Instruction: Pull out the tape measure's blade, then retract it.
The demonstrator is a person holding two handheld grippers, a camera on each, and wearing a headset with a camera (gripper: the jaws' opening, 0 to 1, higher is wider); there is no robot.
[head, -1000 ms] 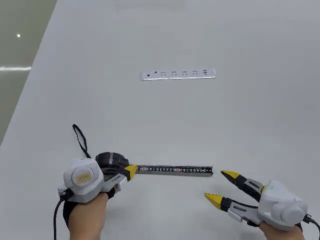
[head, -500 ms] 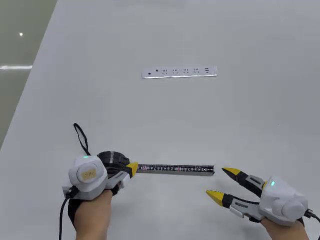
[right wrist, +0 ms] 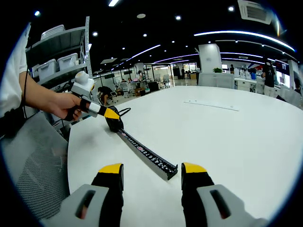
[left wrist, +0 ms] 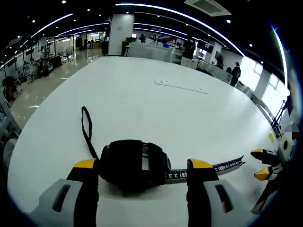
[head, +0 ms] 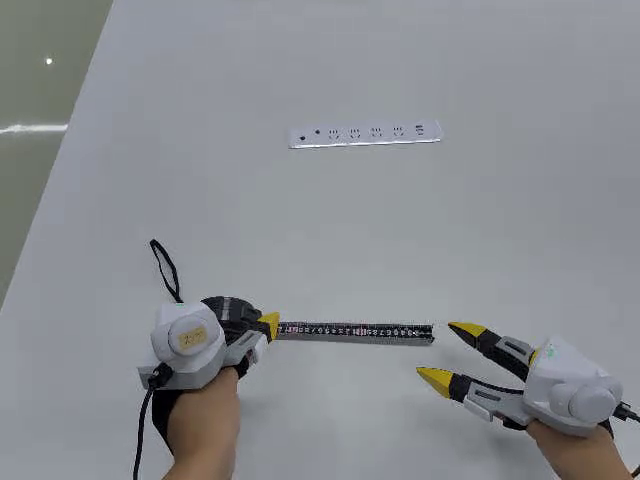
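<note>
The black tape measure [head: 226, 314] lies on the white table [head: 330, 230], its wrist strap [head: 165, 268] trailing away from it. Its blade [head: 355, 332] is out along the table to the right and its end hook [right wrist: 171, 171] rests on the surface. My left gripper [left wrist: 142, 163] straddles the case [left wrist: 135, 158]. It is open: one jaw stands close to the case, and a gap shows at the other, where the blade [left wrist: 208, 169] leaves. My right gripper [head: 450, 352] is open just past the blade's end, touching nothing.
A white power strip [head: 365, 134] lies flat at the far middle of the table. The table's left edge [head: 60, 190] drops to a glossy floor. Open tabletop lies between the strip and the tape measure.
The whole picture has drifted slightly with the head. Both grippers and the pulled-out blade keep the same places relative to each other.
</note>
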